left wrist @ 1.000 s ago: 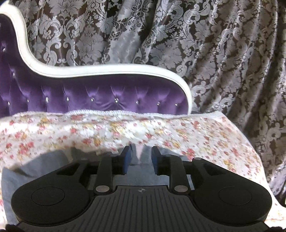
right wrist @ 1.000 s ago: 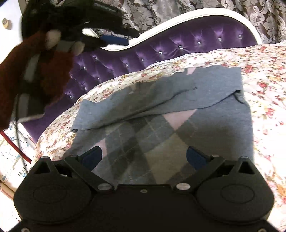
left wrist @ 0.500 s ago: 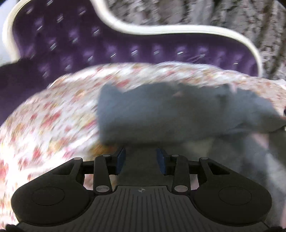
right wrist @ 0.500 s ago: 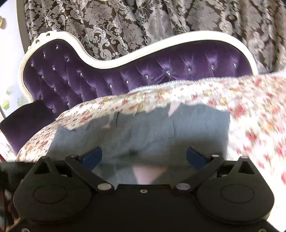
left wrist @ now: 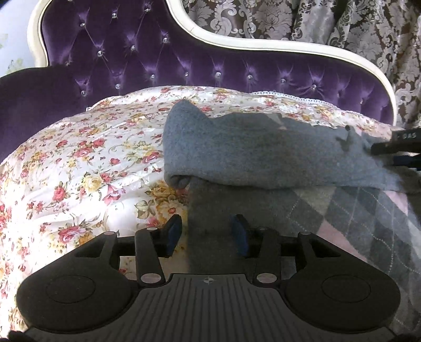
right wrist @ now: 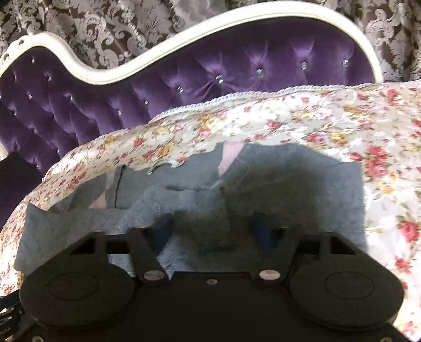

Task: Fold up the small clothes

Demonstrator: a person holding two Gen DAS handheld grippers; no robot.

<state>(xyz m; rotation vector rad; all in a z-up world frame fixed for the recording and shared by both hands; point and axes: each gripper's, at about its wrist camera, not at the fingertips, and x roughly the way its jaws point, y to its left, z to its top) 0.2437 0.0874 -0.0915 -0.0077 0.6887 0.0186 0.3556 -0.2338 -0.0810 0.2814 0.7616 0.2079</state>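
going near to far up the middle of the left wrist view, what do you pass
left gripper → grey sweater → floral cover → purple sofa back → white frame → patterned curtain

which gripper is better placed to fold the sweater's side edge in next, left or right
Left, probably. The left gripper has its jaws straddling the grey sweater at its side edge on the floral cover, and they have just been opening. The right gripper sits mid-garment, jaws just closing over bunched knit.

Black plastic left gripper (left wrist: 208, 234) and right gripper (right wrist: 213, 231), blue finger pads (left wrist: 240, 232)
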